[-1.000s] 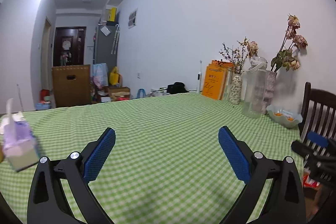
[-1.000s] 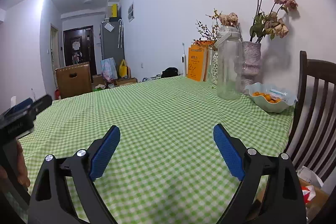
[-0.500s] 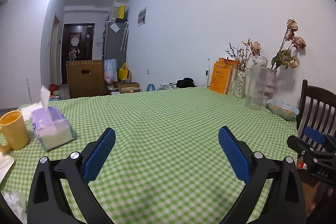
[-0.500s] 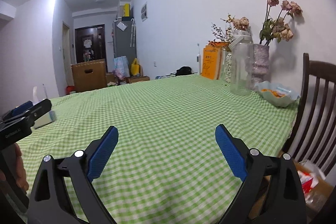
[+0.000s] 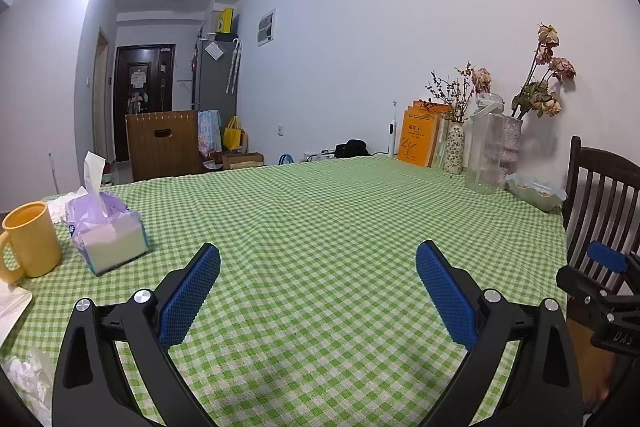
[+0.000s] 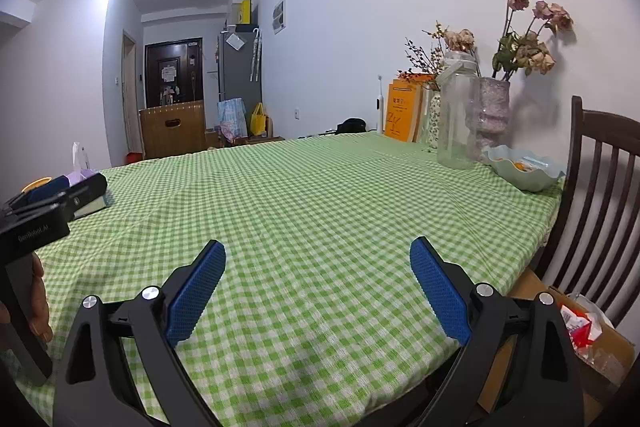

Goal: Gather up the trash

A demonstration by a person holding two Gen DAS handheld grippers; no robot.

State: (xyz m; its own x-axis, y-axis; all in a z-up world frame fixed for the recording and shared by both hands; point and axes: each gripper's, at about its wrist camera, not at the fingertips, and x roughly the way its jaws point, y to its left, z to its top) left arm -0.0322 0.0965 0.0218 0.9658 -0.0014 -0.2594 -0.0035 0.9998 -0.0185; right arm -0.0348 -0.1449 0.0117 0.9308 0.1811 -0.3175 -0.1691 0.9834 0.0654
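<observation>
Both the left gripper [image 5: 318, 279] and right gripper [image 6: 318, 277] hover with jaws wide over the worktop [image 5: 340, 227], crumpled tissue [image 5: 28, 375] lying at its near left edge, past the mug [image 5: 30, 239].

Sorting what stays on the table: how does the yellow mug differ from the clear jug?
The yellow mug is opaque and squat; the clear jug is see-through and tall. The mug stands open-topped by the tissue pack; the jug has a lid, beside the vases. Both stand upright.
</observation>
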